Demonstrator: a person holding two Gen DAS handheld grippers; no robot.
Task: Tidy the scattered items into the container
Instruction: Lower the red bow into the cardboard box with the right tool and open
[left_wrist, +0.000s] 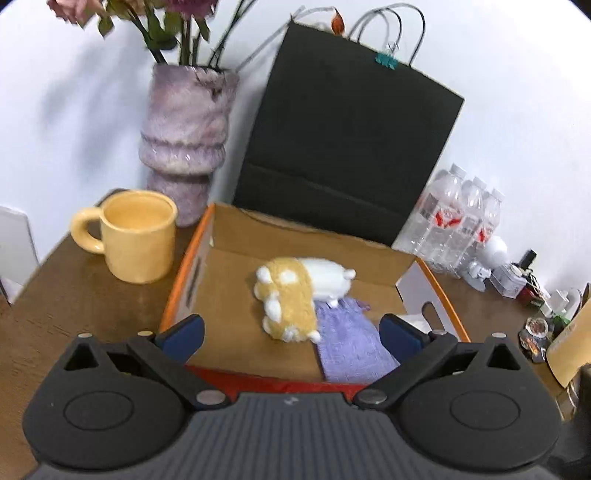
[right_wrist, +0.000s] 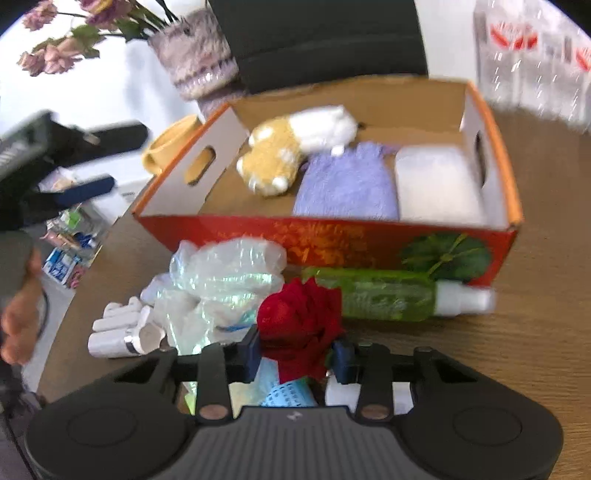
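Note:
An open orange cardboard box (left_wrist: 184, 280) (right_wrist: 513, 192) stands on the wooden table. Inside lie a yellow-and-white plush toy (left_wrist: 291, 295) (right_wrist: 280, 155), a purple cloth (left_wrist: 351, 339) (right_wrist: 343, 184) and a white pack (right_wrist: 436, 184). My left gripper (left_wrist: 291, 332) hangs wide open over the box's near edge, holding nothing; it also shows in the right wrist view (right_wrist: 107, 162). My right gripper (right_wrist: 298, 356) is shut on a red rose (right_wrist: 299, 321) in front of the box. A green bottle (right_wrist: 384, 295), a crumpled plastic bag (right_wrist: 221, 280) and white tubes (right_wrist: 118, 332) lie beside it.
A yellow mug (left_wrist: 136, 236), a purple vase (left_wrist: 184, 140) with flowers and a black paper bag (left_wrist: 347, 140) stand behind the box. Water bottles (left_wrist: 458, 218) and small clutter (left_wrist: 532, 291) sit at the right. A person's hand (right_wrist: 18, 325) is at the left edge.

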